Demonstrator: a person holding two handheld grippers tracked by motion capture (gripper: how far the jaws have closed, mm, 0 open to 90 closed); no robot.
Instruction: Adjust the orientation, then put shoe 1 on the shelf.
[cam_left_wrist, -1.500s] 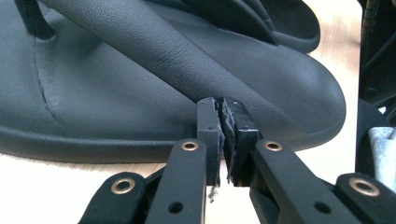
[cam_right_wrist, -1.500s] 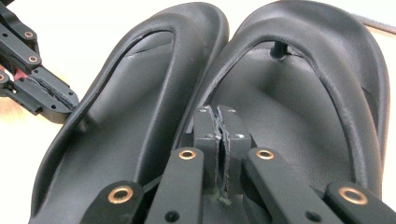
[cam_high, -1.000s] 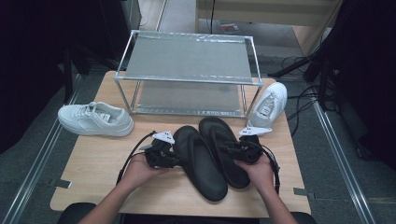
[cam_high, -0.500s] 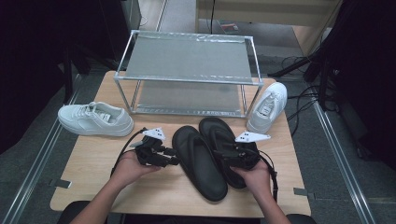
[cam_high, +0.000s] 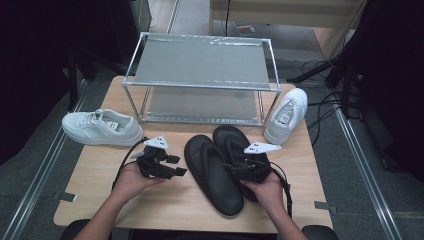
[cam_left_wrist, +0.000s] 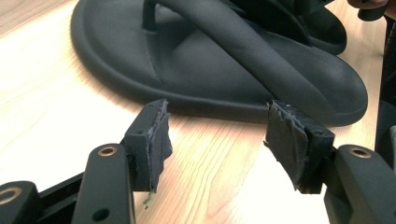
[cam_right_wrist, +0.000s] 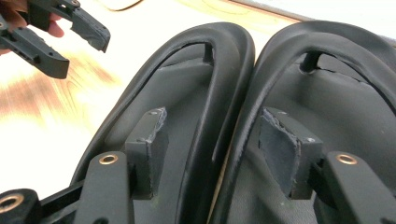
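Note:
Two black flip-flops lie side by side on the wooden table (cam_high: 165, 205): the left one (cam_high: 212, 172) (cam_left_wrist: 196, 60) (cam_right_wrist: 187, 84) and the right one (cam_high: 232, 140) (cam_right_wrist: 345, 102). My left gripper (cam_high: 179, 166) (cam_left_wrist: 217, 140) hovers just left of the left flip-flop with its jaws open and nothing between them; they have just been opening. My right gripper (cam_high: 234, 167) (cam_right_wrist: 212, 140) is over the pair's heel end. Its jaws have also just been opening and straddle the flip-flops' adjoining straps without pressing on them.
A metal two-shelf shoe rack (cam_high: 200, 75) stands at the back of the table. One white sneaker (cam_high: 102, 127) lies to its left, a second (cam_high: 286, 115) leans at its right corner. Cables trail on the floor at the right.
Both grippers have opened. The left one has drawn away to the left from the left flip-flop's edge. The flip-flops lie still on the table.

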